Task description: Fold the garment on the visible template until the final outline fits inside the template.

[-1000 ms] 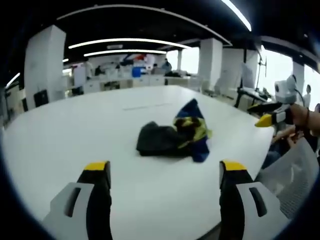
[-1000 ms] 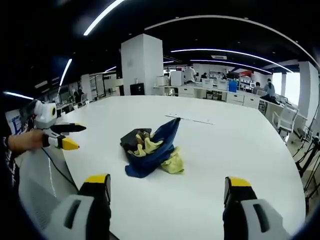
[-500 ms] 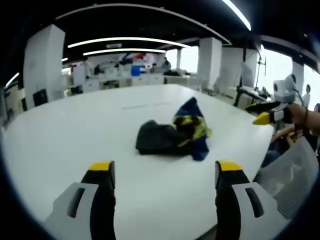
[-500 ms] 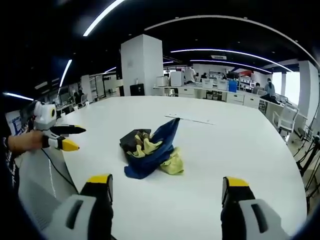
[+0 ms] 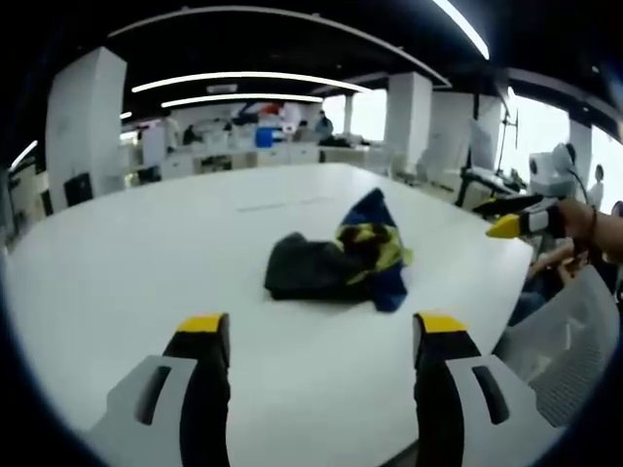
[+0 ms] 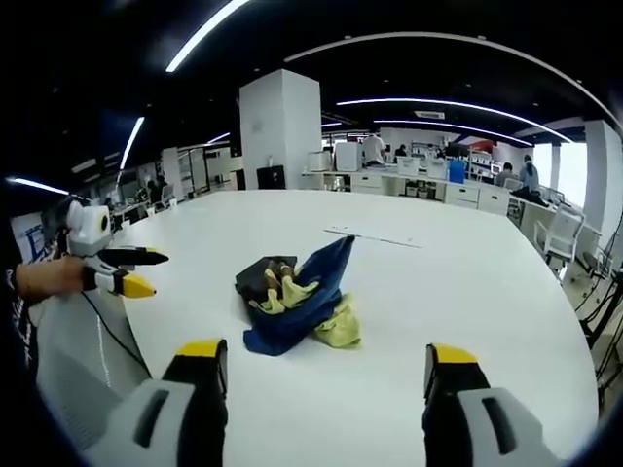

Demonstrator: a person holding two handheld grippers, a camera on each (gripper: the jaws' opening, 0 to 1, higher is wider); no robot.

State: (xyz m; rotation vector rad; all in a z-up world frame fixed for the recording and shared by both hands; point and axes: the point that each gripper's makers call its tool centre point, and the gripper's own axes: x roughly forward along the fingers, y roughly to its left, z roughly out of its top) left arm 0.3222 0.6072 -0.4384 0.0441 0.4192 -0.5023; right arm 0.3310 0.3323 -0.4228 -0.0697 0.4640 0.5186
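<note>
still crumpled garment [image 5: 338, 261] on white table [image 5: 146, 263] — both tools apart, empty

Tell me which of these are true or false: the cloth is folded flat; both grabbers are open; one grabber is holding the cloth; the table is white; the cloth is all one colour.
1. The crumpled blue, yellow and black garment is folded flat. False: it lies bunched in a heap.
2. Both grippers are open. True: the left gripper and the right gripper each have their jaws set wide apart.
3. One gripper holds the garment. False: both hang short of it, touching nothing.
4. The large round-edged table is white. True.
5. The garment is one colour. False: it shows blue, yellow and black parts.
</note>
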